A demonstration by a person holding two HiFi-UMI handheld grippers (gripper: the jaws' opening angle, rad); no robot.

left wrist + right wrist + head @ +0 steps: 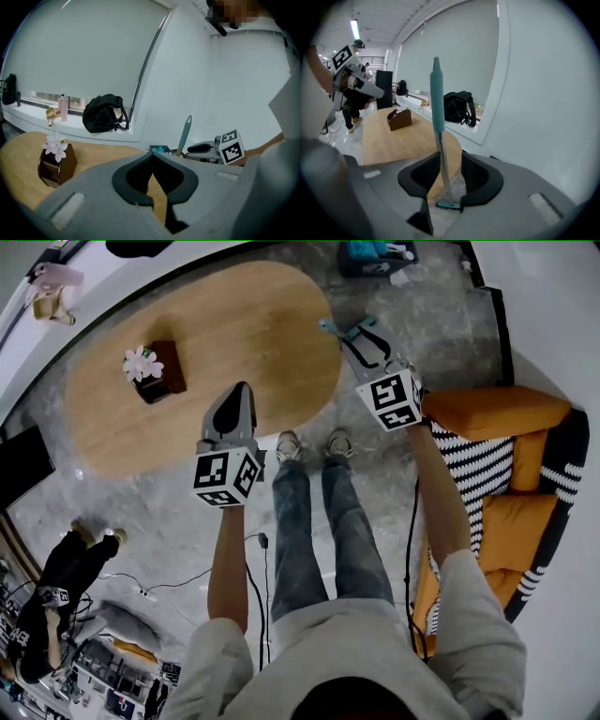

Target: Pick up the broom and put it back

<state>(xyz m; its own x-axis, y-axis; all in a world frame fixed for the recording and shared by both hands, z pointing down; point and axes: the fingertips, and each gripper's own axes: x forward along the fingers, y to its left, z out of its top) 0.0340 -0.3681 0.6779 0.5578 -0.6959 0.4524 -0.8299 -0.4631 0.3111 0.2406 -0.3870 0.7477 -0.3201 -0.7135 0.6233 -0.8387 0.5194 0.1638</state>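
The broom (437, 108) stands upright, with a teal grip, a metal shaft and a small teal head (449, 205) on the floor by the table's end. Its shaft runs between the jaws of my right gripper (449, 160), which stand apart with a gap on each side and do not press on it. From above, the teal grip (330, 328) shows just beyond the right gripper (361, 337). The left gripper view shows the grip (184, 135) beside the right gripper (206, 149). My left gripper (236, 401) is shut and empty over the table's near edge, its jaws (152, 157) meeting at the tips.
An oval wooden table (234, 315) carries a brown holder with a white flower (154, 371). An orange sofa with a striped cushion (506, 460) is at the right. A black backpack (103, 114) lies on the windowsill. A person (66, 587) stands lower left, near floor cables.
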